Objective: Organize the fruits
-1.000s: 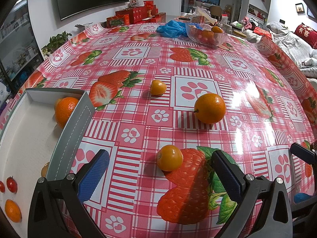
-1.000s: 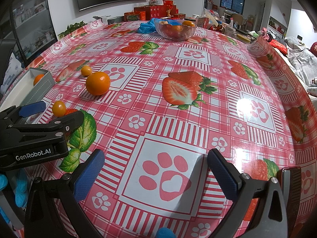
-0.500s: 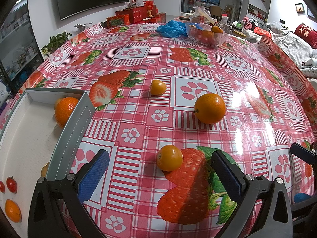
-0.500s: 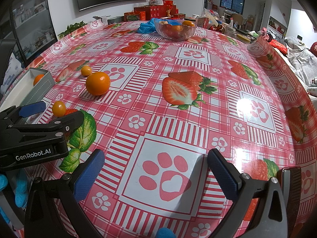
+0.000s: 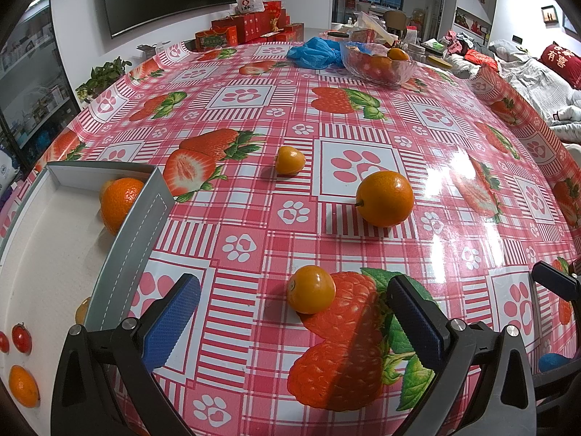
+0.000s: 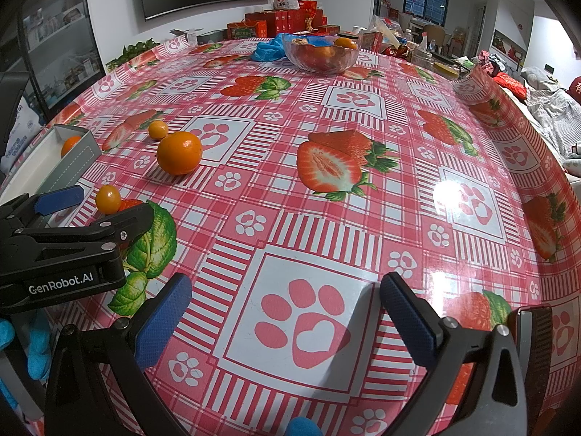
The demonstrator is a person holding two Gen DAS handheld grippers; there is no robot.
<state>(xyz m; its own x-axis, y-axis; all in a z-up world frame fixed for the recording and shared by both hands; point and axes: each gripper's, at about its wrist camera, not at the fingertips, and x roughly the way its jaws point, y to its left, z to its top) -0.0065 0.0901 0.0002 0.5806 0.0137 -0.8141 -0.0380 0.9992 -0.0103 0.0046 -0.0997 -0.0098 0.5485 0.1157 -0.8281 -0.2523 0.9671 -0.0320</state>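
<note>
A small orange kumquat (image 5: 311,289) lies on the strawberry tablecloth just ahead of my left gripper (image 5: 292,314), which is open around nothing. Farther off sit a mandarin (image 5: 385,198) and a second kumquat (image 5: 289,160). At the left a white tray (image 5: 134,218) with a grey wall holds a mandarin (image 5: 119,203), cherry tomatoes (image 5: 21,338) and a small orange fruit (image 5: 22,385). My right gripper (image 6: 287,314) is open over a paw print, empty. The right wrist view also has the near kumquat (image 6: 108,198), the mandarin (image 6: 179,152) and the left gripper's body (image 6: 72,243).
A glass bowl (image 5: 377,61) with fruit and a blue plastic bag (image 5: 314,52) stand at the far side of the table. Red gift boxes (image 5: 250,31) lie beyond. The tablecloth's edge curls up at the right (image 5: 508,101). A blue-gloved hand (image 6: 36,348) shows at the lower left.
</note>
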